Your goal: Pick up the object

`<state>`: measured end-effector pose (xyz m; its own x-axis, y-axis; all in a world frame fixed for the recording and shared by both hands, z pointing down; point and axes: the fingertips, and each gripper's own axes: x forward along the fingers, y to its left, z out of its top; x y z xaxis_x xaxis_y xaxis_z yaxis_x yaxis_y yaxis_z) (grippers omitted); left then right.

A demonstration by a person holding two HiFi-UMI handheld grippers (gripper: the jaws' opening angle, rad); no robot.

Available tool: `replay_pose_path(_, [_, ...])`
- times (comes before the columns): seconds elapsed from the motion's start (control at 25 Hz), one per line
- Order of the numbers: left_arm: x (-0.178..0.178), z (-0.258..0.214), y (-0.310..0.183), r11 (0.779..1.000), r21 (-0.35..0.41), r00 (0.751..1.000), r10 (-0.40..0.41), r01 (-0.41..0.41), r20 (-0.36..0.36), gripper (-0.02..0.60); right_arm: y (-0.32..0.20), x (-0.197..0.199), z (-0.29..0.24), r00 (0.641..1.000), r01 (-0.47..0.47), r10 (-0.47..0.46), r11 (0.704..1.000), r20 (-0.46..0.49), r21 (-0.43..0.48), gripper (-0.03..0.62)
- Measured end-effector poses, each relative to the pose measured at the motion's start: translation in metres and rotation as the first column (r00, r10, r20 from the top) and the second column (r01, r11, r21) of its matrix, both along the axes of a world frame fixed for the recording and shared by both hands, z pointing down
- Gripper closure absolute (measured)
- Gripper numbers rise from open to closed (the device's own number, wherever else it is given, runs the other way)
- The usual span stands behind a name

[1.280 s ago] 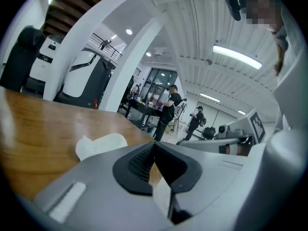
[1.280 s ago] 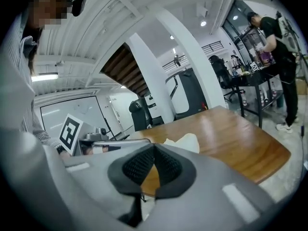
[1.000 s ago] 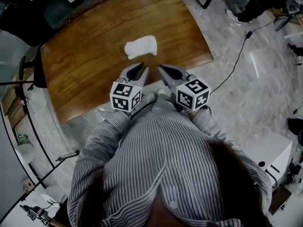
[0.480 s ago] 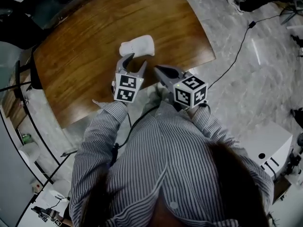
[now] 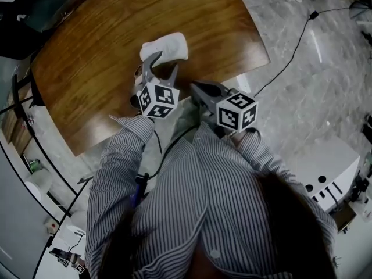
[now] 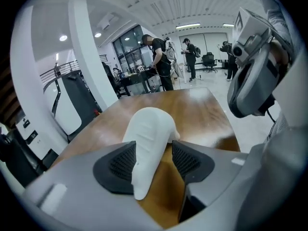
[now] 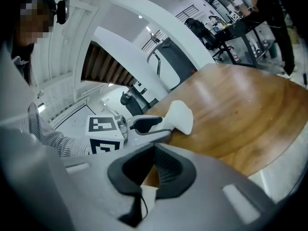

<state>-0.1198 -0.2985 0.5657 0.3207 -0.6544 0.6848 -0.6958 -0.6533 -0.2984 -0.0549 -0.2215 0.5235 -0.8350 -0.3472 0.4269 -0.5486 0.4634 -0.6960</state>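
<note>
A white, mitten-shaped object lies on the brown wooden table, near its front edge. My left gripper reaches over that edge and its jaws are opening, with the near end of the object between them. The object rests against the left pad; a gap shows at the right pad. My right gripper hangs just off the table's front edge, to the right of the left one, its jaws shut and empty. From its view the white object sits ahead of the left gripper.
A black cable runs across the grey floor right of the table. A white box stands at the right. Chairs and stands crowd the left edge. Several people stand far behind the table.
My left gripper has moved forward over the table edge to the white object and its jaws have spread around the object's near end. The right gripper has stayed roughly in place.
</note>
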Motion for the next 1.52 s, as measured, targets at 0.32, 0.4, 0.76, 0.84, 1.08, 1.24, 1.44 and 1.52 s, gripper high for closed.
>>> replay_pose_path(0.32, [0.005,0.015,-0.005,0.997,0.063,0.989,0.039,-0.048,0.146,0.344,0.004,0.008,0.011,1.000,-0.027,0.027,0.999,0.014,-0.042,0.594])
replay_pose_path(0.4, [0.007,0.019,-0.006,0.995,0.077,0.980,0.053,-0.069,0.190,0.362,0.006,0.009,0.013,1.000,-0.022,0.023,0.999,0.014,-0.050,0.593])
replay_pose_path(0.76, [0.005,0.022,-0.010,0.990,0.115,0.968,0.050,-0.080,0.244,0.417,0.008,0.013,0.019,0.999,-0.032,0.032,0.997,0.011,-0.064,0.593])
replay_pose_path(0.84, [0.003,0.018,-0.010,0.990,0.121,0.970,0.038,-0.069,0.240,0.426,0.007,0.011,0.017,0.999,-0.028,0.029,0.998,0.013,-0.061,0.594])
replay_pose_path(1.08, [-0.003,0.002,-0.008,0.993,0.118,0.983,0.004,-0.026,0.185,0.450,0.001,0.013,0.007,0.999,-0.033,0.034,0.999,0.021,-0.032,0.594])
replay_pose_path(1.24, [-0.013,-0.017,-0.010,0.992,0.119,0.989,-0.055,0.039,0.134,0.456,-0.010,0.012,-0.005,1.000,-0.020,0.020,1.000,0.002,0.014,0.594])
replay_pose_path(1.44, [-0.017,-0.052,-0.008,0.986,0.130,0.994,-0.107,0.102,0.033,0.456,-0.022,0.004,-0.025,1.000,0.015,-0.014,0.996,-0.010,0.086,0.594])
replay_pose_path(1.52, [-0.020,-0.065,-0.004,0.982,0.114,0.988,-0.147,0.151,-0.043,0.456,-0.026,-0.003,-0.035,0.999,0.037,-0.036,0.992,-0.013,0.119,0.594])
